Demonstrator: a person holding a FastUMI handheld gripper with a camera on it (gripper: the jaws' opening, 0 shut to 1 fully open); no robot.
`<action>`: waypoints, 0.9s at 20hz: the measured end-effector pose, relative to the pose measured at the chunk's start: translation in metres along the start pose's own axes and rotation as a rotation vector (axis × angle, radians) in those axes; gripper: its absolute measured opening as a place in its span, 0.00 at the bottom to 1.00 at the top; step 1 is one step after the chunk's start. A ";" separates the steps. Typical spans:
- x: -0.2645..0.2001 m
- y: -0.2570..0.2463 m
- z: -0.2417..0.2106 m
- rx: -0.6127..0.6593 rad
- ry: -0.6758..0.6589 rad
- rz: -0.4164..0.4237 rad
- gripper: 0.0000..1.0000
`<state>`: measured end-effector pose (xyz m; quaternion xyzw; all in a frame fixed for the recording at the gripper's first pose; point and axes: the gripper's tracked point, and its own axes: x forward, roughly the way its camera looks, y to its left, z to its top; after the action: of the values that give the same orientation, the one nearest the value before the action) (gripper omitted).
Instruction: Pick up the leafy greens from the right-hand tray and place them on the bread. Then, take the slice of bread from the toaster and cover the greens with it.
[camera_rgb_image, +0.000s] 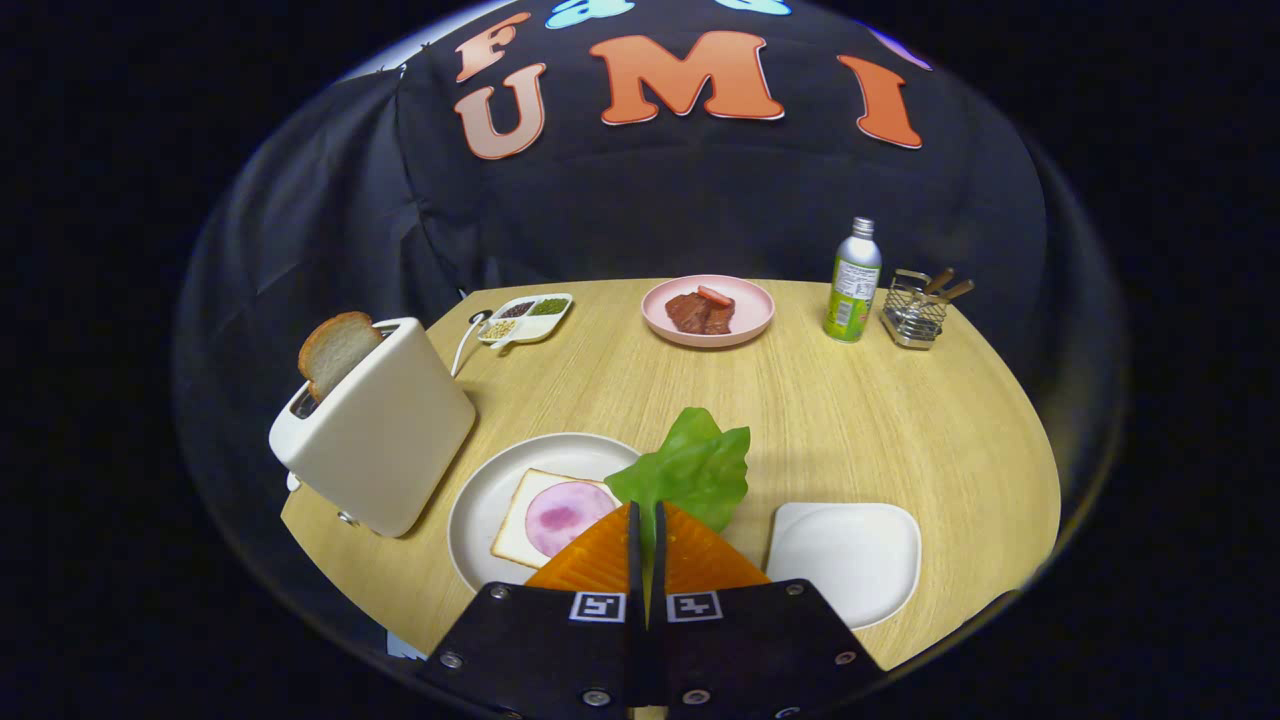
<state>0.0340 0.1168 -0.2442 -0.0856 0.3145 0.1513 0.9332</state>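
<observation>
Here the round wooden table (850, 420) carries everything. On its near left side stands the white toaster (385, 430), and a slice of bread (335, 350) sticks up from its slot, so it is easy to take later. Just to the right of the toaster lies a round white plate (480, 500) with a slice of bread topped with ham (555, 517); this is where the greens must go. On the near right is the white tray (850, 555), now bare.

The gripper (646, 512) hangs above the space between plate and tray. Its two fingers are pressed together on the stem end of the lettuce leaf (695, 465), which rises just beyond the tips, in the air, over the right rim of the plate. I think the leaf is held by its end so that the wide part can fall flat on the ham.

On the far side sit a pink plate of meat (708, 310), a small bottle (852, 282), a wire holder (915, 312) and a divided dish of spices (525, 317).
</observation>
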 end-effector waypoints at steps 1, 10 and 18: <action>0.003 0.009 0.001 -0.004 -0.001 0.010 0.01; 0.029 0.067 -0.006 -0.007 0.056 0.099 0.01; 0.044 0.057 -0.028 -0.028 0.125 0.044 0.11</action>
<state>0.0320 0.1735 -0.2968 -0.1009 0.3716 0.1706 0.9070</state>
